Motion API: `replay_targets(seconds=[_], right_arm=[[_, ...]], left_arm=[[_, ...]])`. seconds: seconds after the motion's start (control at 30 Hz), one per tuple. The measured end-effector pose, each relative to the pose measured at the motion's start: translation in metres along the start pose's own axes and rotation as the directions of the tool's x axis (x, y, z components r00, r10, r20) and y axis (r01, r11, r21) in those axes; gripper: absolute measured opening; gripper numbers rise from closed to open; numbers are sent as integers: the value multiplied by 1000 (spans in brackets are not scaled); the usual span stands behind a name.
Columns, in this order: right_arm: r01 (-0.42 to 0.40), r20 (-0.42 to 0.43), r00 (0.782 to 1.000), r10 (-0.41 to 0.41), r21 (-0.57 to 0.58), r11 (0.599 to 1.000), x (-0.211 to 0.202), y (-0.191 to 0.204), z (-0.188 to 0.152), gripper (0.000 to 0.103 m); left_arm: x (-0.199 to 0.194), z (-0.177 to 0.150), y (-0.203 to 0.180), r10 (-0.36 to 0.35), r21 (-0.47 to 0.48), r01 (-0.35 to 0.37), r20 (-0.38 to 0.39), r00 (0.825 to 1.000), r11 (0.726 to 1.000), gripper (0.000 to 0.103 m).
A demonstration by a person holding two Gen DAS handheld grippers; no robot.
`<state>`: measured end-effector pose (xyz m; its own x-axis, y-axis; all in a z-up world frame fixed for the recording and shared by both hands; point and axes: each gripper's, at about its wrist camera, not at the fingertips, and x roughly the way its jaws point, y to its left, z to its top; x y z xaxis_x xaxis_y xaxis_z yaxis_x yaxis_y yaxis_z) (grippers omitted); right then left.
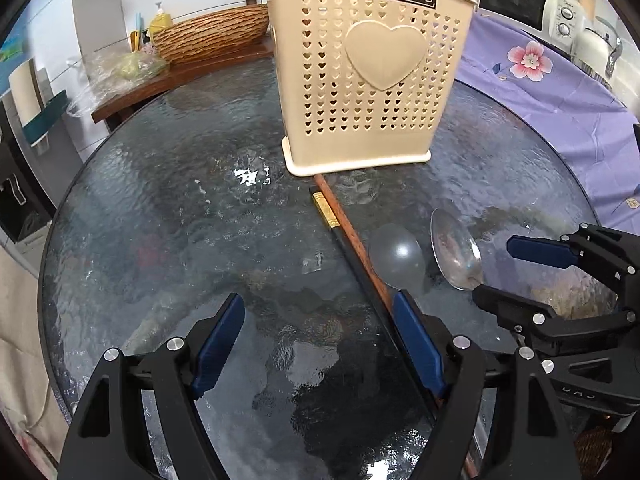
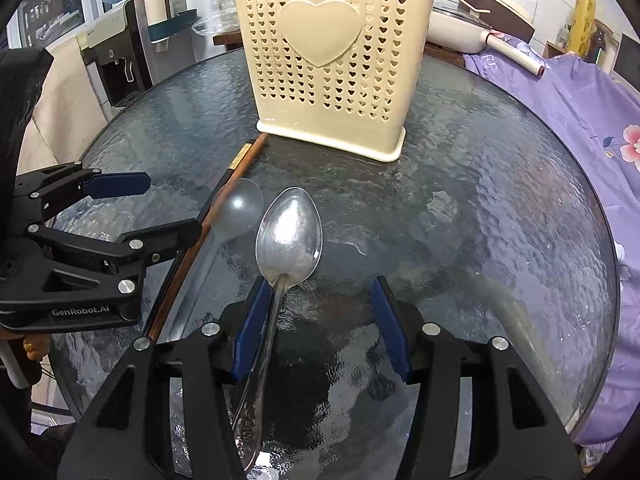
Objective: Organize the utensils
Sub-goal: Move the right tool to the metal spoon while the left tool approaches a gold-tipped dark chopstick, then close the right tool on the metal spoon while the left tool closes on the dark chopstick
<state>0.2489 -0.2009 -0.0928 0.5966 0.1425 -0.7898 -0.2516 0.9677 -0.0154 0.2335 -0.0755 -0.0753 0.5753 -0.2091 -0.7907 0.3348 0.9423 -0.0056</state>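
A cream utensil holder (image 1: 370, 72) with heart holes stands at the far middle of the round glass table (image 1: 160, 200); it also shows in the right wrist view (image 2: 328, 60). A metal spoon (image 2: 289, 232) lies between my right gripper's (image 2: 318, 304) open fingers, its handle against the left pad (image 2: 250, 332). A clear plastic spoon (image 2: 238, 204) and a pair of chopsticks (image 2: 240, 162) lie to its left. My left gripper (image 1: 320, 320) is open and empty; the chopsticks (image 1: 348, 232) run beside its right pad (image 1: 418, 344). The metal spoon (image 1: 456, 248) and clear spoon (image 1: 396, 256) lie right of it.
A purple flowered cloth (image 1: 560, 92) covers the surface to the right. A woven basket (image 1: 212, 36) sits on a wooden shelf behind the table. A microwave (image 1: 516, 0) stands at the back right. A water dispenser (image 2: 116, 56) stands at the back left.
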Motion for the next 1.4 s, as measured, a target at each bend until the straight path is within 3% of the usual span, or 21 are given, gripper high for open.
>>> replay_targets(seconds=[0.47, 0.7, 0.83, 1.07, 1.4], right_arm=[[6, -9, 1000, -6, 6, 1000, -2, 0, -1, 53], [1, -15, 1000, -1, -13, 1000, 1, 13, 3, 53], [-3, -26, 1000, 2, -7, 1000, 4, 16, 7, 53], [10, -34, 999, -10, 17, 1000, 10, 23, 16, 53], [25, -38, 999, -23, 35, 999, 16, 29, 24, 44]], left_arm=[[-2, -3, 25, 36, -39, -37, -28, 999, 999, 74], [1, 5, 11, 33, -13, -33, -29, 999, 999, 73], [7, 8, 7, 38, -7, -39, -40, 998, 999, 63], [13, 17, 18, 46, -53, -48, -40, 998, 997, 57], [29, 40, 27, 61, -74, -65, -50, 997, 995, 42]])
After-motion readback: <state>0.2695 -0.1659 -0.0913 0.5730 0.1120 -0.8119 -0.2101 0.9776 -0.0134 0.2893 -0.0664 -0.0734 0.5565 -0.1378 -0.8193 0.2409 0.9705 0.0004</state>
